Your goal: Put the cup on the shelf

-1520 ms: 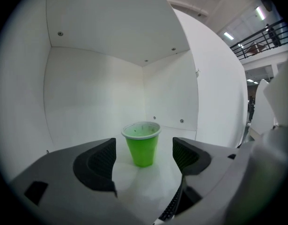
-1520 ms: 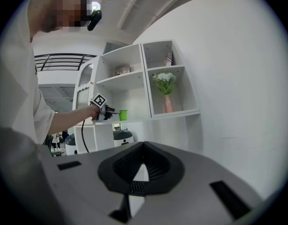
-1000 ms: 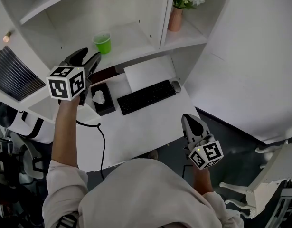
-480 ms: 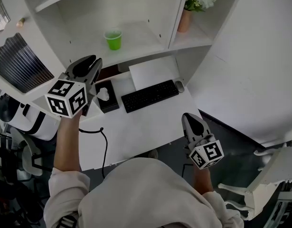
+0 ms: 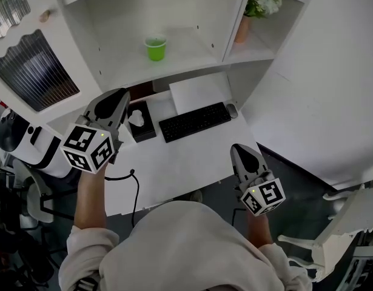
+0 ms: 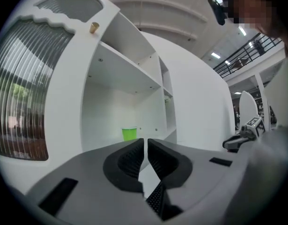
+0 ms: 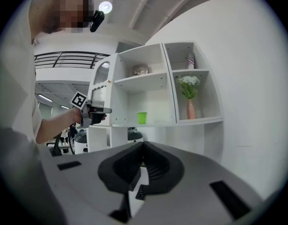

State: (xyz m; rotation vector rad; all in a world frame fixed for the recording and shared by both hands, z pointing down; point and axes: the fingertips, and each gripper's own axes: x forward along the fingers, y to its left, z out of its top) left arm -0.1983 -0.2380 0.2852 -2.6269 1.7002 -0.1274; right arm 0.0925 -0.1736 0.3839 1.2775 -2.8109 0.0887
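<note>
The green cup [image 5: 155, 48] stands upright on the white shelf [image 5: 192, 53], alone in the wide middle bay; it also shows in the left gripper view as the cup [image 6: 129, 134] and in the right gripper view as the cup [image 7: 142, 117]. My left gripper [image 5: 115, 97] is over the desk's left end, well short of the cup. Its jaws have just been closing, meet with nothing between them, and the gripper [image 6: 146, 142] is shut. My right gripper [image 5: 241, 152] hangs off the desk's front right corner, shut and empty, jaws [image 7: 144, 147] pointing at the shelf unit.
On the white desk [image 5: 186, 156] lie a black keyboard [image 5: 193, 121], a mouse [image 5: 233, 110], a black tissue box [image 5: 139, 121] and a white pad [image 5: 198, 92]. A vase of flowers [image 5: 242, 29] fills the right bay. A ribbed cabinet door [image 5: 34, 71] stands left.
My left gripper has drawn back from the shelf, away from the cup, and its jaws have closed empty. The cup stays on the shelf. The right gripper has hardly shifted.
</note>
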